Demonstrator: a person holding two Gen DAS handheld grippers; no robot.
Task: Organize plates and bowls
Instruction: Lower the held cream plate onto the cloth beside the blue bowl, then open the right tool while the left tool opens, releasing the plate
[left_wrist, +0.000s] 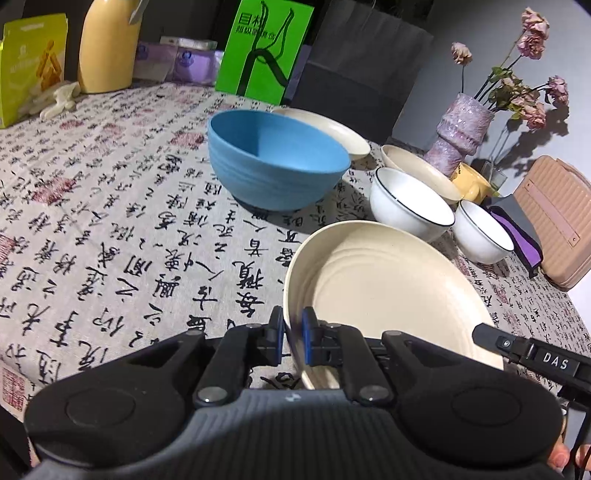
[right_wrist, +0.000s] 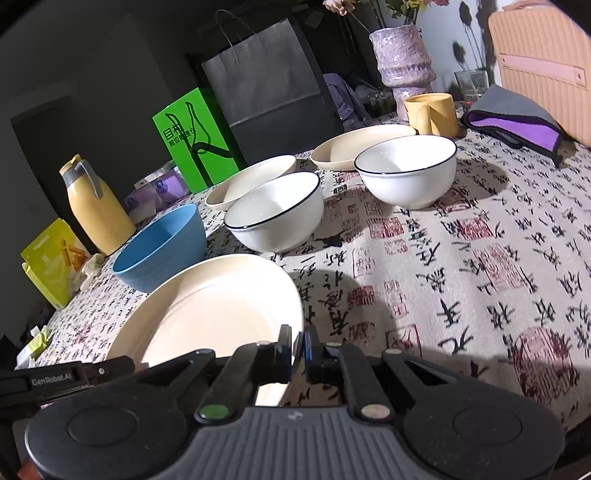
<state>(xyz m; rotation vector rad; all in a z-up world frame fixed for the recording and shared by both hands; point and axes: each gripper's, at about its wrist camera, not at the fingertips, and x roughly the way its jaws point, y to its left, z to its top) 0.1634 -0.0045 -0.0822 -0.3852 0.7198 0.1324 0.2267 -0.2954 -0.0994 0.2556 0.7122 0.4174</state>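
A large cream plate (left_wrist: 388, 291) is held tilted just above the table, both grippers on its rim. My left gripper (left_wrist: 293, 334) is shut on its left rim; my right gripper (right_wrist: 298, 349) is shut on its right rim, with the plate (right_wrist: 218, 314) spreading left. A blue bowl (left_wrist: 275, 158) stands behind it, also in the right wrist view (right_wrist: 159, 247). Two white black-rimmed bowls (right_wrist: 275, 212) (right_wrist: 408, 170) stand further back. Two more cream plates (right_wrist: 251, 181) (right_wrist: 360, 146) lie behind them.
The table carries a calligraphy-print cloth (left_wrist: 110, 229). At the back stand a yellow bottle (right_wrist: 98, 206), a green bag (right_wrist: 194, 140), a dark paper bag (right_wrist: 269, 85), a purple vase (right_wrist: 404, 62), a yellow mug (right_wrist: 432, 112), a folded purple-grey cloth (right_wrist: 517, 122) and a pink case (right_wrist: 546, 62).
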